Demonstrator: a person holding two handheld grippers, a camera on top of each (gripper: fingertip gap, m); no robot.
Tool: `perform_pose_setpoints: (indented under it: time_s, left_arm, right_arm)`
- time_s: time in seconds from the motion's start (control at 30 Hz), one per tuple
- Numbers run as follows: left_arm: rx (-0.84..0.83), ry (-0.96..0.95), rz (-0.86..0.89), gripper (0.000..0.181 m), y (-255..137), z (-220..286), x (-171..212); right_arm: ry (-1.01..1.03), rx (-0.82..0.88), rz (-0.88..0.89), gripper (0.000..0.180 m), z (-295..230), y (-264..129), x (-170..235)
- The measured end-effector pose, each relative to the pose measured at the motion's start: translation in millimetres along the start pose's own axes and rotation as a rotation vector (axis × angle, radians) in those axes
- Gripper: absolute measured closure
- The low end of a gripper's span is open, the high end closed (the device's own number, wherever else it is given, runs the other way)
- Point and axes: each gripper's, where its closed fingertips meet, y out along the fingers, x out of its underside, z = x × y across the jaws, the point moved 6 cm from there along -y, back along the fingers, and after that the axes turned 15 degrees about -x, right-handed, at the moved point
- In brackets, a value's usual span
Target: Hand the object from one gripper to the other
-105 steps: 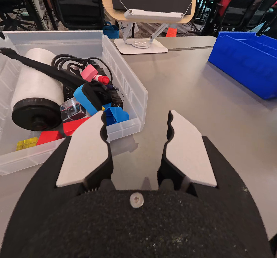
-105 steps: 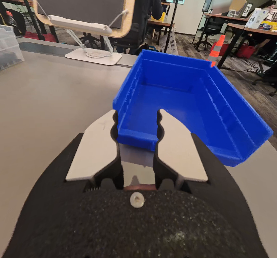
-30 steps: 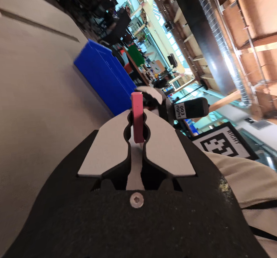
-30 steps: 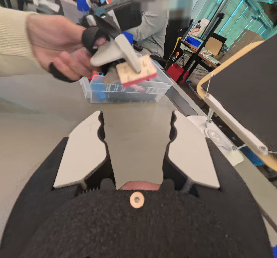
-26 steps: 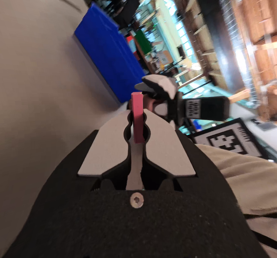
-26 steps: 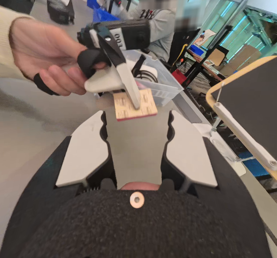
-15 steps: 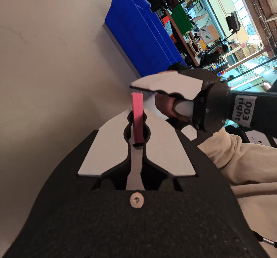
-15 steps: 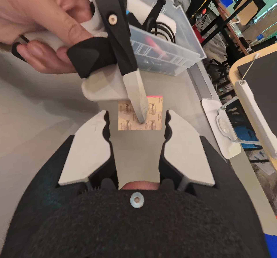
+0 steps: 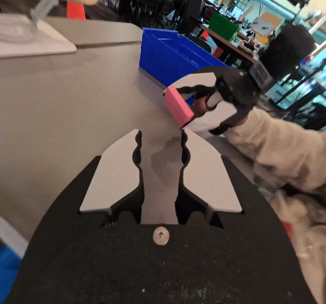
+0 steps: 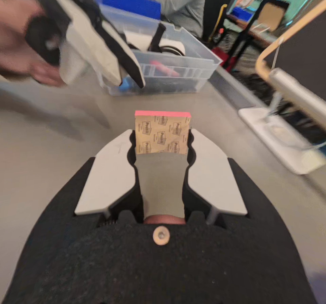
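A pink sticky-note pad (image 10: pixel 162 124) with a tan printed backing sits edge-on between the jaws of my right gripper (image 10: pixel 161 133), which is shut on it above the grey table. In the left wrist view the pad (image 9: pixel 177 107) shows ahead and to the right, pinched between the right gripper's fingers (image 9: pixel 197 80). My left gripper (image 9: pixel 160 132) is open and empty, just below and left of the pad. It also shows in the right wrist view (image 10: pixel 131 84), up and to the left, apart from the pad.
A blue bin (image 9: pixel 169 60) stands on the table beyond the grippers. A clear bin (image 10: pixel 176 76) with a white roll, cables and small parts stands behind the left gripper. A white tablet stand base (image 10: pixel 282 145) is at the table's far edge.
The left gripper was shut on the pad. The right gripper closed on it, the left opened and drew back, and the pad is now held by the right gripper alone.
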Motion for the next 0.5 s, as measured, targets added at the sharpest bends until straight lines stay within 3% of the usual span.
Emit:
perform_pose_setpoints:
  time_s: [0.1, 0.2, 0.33, 0.5]
  left_arm:
    - [0.127, 0.127, 0.04, 0.138, -5, 3, -3]
    - [0.325, 0.247, 0.035, 0.137, -10, 23, -10]
    - [0.502, 0.499, -0.049, 0.143, -16, 52, -14]
    - [0.659, 0.554, -0.121, 0.139, -18, 75, -24]
  right_arm:
    - [0.301, -0.288, 0.204, 0.124, 1, -9, 4]
    - [0.459, -0.565, 0.326, 0.124, -11, -13, -4]
    - [0.661, -1.002, 0.388, 0.124, -38, -16, -18]
    - [0.757, -1.235, 0.345, 0.124, -60, -9, -22]
